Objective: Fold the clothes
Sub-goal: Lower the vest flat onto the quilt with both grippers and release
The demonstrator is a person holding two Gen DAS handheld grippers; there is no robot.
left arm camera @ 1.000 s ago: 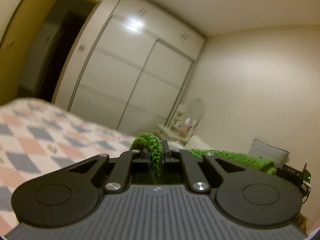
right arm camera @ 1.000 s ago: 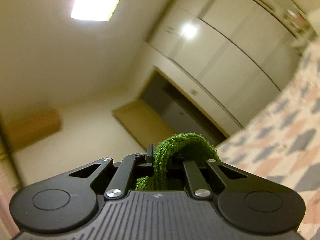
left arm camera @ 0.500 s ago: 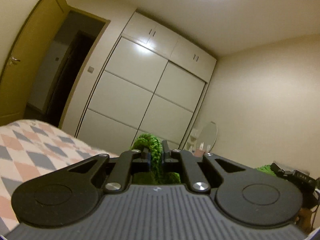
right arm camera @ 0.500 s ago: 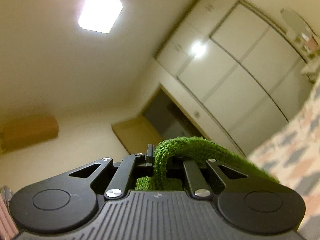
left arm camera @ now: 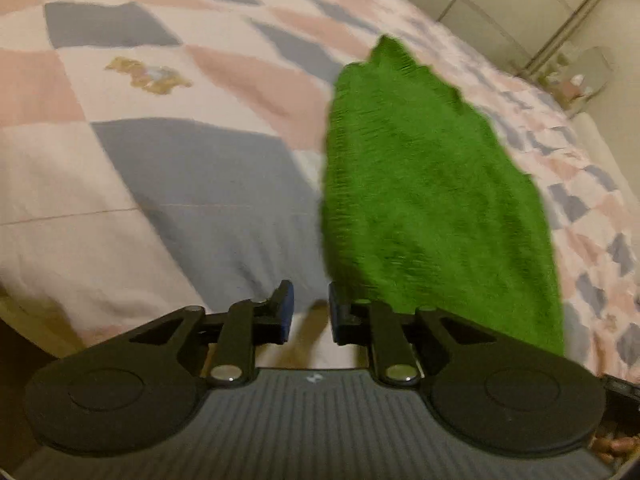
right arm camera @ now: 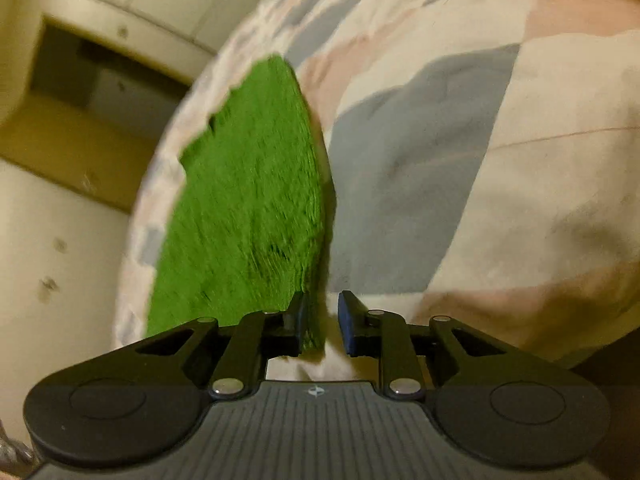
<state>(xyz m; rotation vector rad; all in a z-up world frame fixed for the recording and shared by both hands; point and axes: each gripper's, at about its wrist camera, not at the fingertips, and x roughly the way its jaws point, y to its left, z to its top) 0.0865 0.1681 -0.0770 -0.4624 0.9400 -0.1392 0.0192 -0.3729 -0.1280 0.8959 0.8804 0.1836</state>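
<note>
A green top (left arm camera: 432, 200) lies flat on the bed (left arm camera: 168, 168) with its pink and grey squares. Both grippers, left (left arm camera: 310, 312) and right (right arm camera: 322, 322), are apart and empty. White closet (left arm camera: 520, 4) behind.

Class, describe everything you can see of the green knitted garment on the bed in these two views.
The green garment is a bright, fuzzy knit, blurred by motion. It lies spread lengthwise on the checked quilt, narrowing to a point at its far end. Its near edge sits beside the open left hand-held gripper and, in the right view, beside the open right hand-held gripper. Neither grips it. Sleeves and neckline cannot be made out.
</note>
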